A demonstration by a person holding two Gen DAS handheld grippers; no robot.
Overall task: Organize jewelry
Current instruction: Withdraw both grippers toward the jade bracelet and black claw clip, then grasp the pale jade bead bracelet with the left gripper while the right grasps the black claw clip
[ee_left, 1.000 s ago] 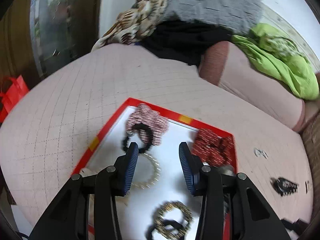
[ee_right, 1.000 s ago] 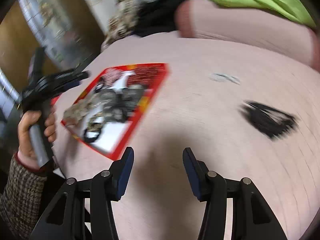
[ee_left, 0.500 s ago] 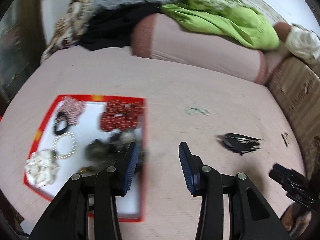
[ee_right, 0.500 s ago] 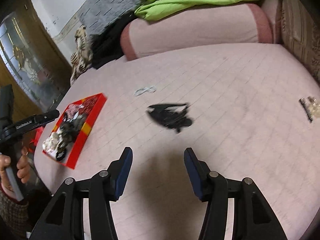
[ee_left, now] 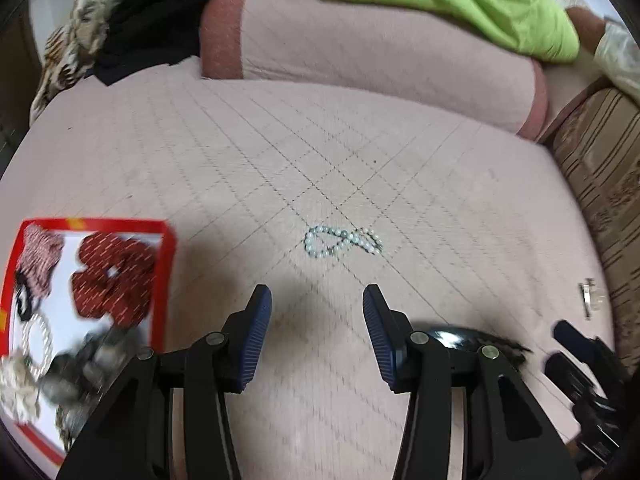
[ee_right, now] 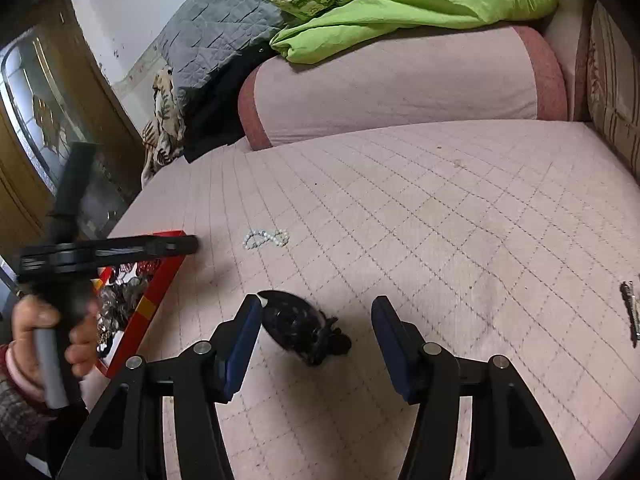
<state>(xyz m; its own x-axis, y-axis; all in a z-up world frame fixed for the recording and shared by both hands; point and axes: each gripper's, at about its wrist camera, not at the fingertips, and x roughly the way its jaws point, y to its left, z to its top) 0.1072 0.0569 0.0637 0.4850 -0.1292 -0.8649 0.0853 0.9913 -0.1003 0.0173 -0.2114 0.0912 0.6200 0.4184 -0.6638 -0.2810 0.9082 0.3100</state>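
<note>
Left wrist view shows the left hand-held gripper [ee_left: 317, 334] released and empty, its blue pads spread wide above the quilted pink bed [ee_left: 360, 152], aimed toward a pearl bracelet [ee_left: 343, 241] that lies loose on the cover a little ahead of the fingertips. The red tray [ee_left: 165, 280], already holding scrunchies and other pieces, sits off to the left of that gripper, near but apart from the bracelet. In the right wrist view the right hand-held gripper [ee_right: 316, 344] is likewise spread and holding nothing, hovering low with a black hair clip [ee_right: 298, 330] lying between its pads, closer to the left one, not yet pinched. The likeliest trouble is the bracelet: it is a thin, limp strand on soft bedding, so the pads could close on fabric, catch only one loop, or let the beads slip out on the lift. The clip sits off-centre, so a closing pad may push it sideways rather than trap it. Both grippers work close together, and a careless sweep toward the tray might knock its edge or bump the other tool. A small metal clasp [ee_right: 630, 312] lies well apart at the right edge of the bed. The person's left hand [ee_right: 48, 340] grips its handle upright, the tool held nearly level over the tray's corner.
</note>
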